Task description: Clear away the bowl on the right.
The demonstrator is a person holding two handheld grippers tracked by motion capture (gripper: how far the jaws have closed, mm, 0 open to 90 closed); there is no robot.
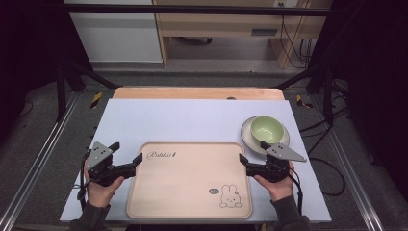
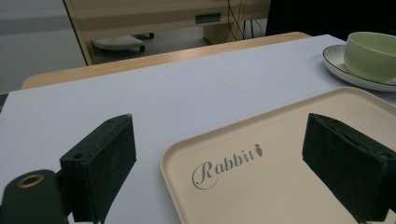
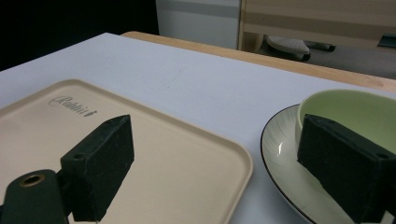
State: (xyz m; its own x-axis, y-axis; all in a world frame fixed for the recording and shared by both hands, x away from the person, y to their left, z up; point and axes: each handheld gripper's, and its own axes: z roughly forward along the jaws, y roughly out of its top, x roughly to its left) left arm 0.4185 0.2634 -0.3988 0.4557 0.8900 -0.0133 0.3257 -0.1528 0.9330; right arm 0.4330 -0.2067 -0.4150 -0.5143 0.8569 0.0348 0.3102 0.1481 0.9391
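Green bowl [image 1: 266, 129] sitting on plate [image 1: 250, 138], tray's [image 1: 190, 202] two o'clock; right gripper [image 1: 252, 156], left gripper [image 1: 127, 159] both hovering spread, empty; approach step, likely closing on plate rim next.

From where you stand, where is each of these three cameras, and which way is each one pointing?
High view: above the person's side, looking forward and down on the table; both forearms, left gripper and right gripper enter from below.
Left gripper view: rides on the left gripper, looking along its open jaws over the tray corner printed Rabbit.
Right gripper view: rides on the right gripper, open jaws facing the tray edge and the green bowl on its plate.
Both gripper views share tray, bowl and plate.
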